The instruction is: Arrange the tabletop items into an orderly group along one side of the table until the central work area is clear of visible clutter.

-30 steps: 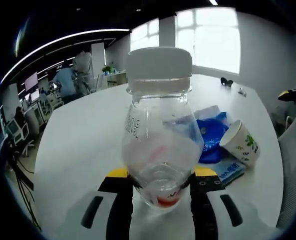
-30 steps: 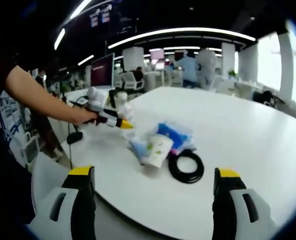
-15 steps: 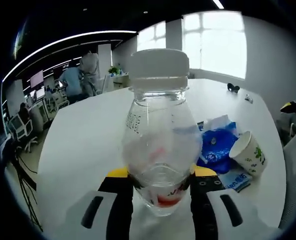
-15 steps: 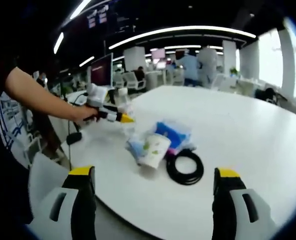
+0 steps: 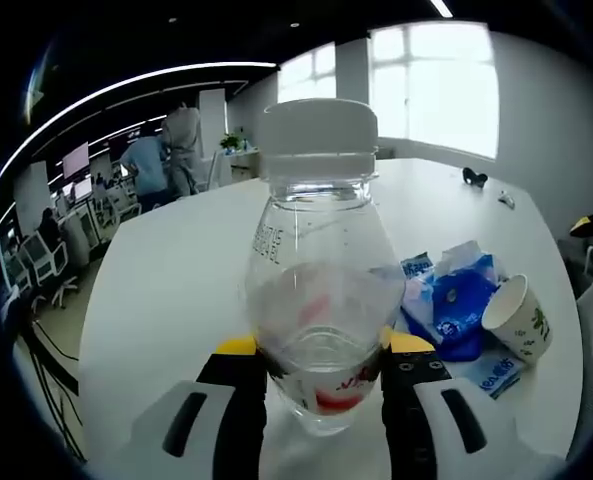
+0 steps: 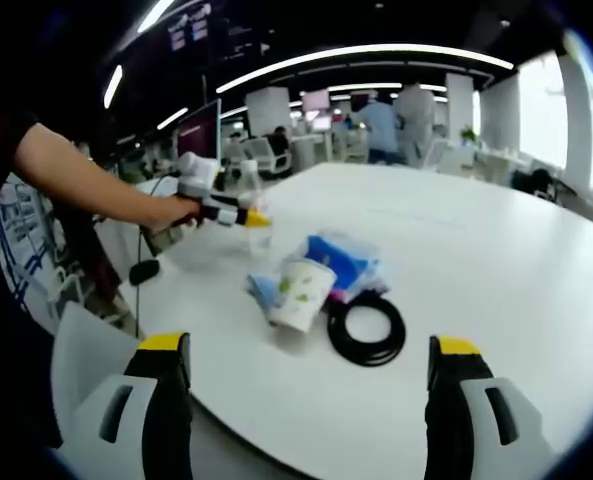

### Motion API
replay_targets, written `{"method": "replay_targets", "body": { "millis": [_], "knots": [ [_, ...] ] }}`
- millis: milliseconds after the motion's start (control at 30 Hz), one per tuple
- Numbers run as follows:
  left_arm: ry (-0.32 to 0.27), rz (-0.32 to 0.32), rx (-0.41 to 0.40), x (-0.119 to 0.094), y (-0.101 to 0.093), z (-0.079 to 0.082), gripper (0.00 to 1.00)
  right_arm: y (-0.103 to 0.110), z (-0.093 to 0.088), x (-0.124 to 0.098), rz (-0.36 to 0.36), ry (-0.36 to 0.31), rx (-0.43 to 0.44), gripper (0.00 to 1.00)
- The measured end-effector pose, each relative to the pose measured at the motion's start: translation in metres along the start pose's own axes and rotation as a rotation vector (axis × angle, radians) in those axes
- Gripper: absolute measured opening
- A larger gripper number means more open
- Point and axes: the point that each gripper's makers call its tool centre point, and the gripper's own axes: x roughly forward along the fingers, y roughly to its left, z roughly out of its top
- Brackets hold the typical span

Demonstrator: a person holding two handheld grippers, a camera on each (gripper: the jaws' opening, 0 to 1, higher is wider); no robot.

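The left tool [image 5: 316,365] stays clamped on a clear plastic bottle [image 5: 319,280] with a white cap, its yellow-tipped jaws pressing the bottle's lower body from both sides. In the left gripper view the bottle stands upright and close before the lens, and I cannot tell whether its base rests on the white worktop [image 5: 176,270] or hangs just above it. Over the last second the blue snack packets [image 5: 456,305] and the paper cup [image 5: 516,318] have slid toward the right edge of that view, which reads as the left hand carrying the bottle away from the pile.

In the right gripper view, the left tool sits near the worktop's near-left edge with the bottle beside its tip, a little farther from the cup [image 6: 298,293] than a second ago. The cup lies tipped on its side against the blue packets [image 6: 336,262], and a coiled black cable [image 6: 366,328] rests just beside them. The right tool [image 6: 304,400] hovers with its jaws wide apart and nothing between them.

My judgement is that the bottle is being moved to the chosen side as the first of the group. The cup, packets and cable remain in the middle, so most of the tidying is yet to do.
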Motion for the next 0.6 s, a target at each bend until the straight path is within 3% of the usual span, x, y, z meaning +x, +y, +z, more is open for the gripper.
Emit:
{"method": "replay_targets", "body": {
  "millis": [600],
  "knots": [
    [0.025, -0.017, 0.015, 0.025, 0.023, 0.001, 0.43, -0.012, -0.004, 0.005, -0.022, 0.022, 0.031, 0.97]
  ]
}}
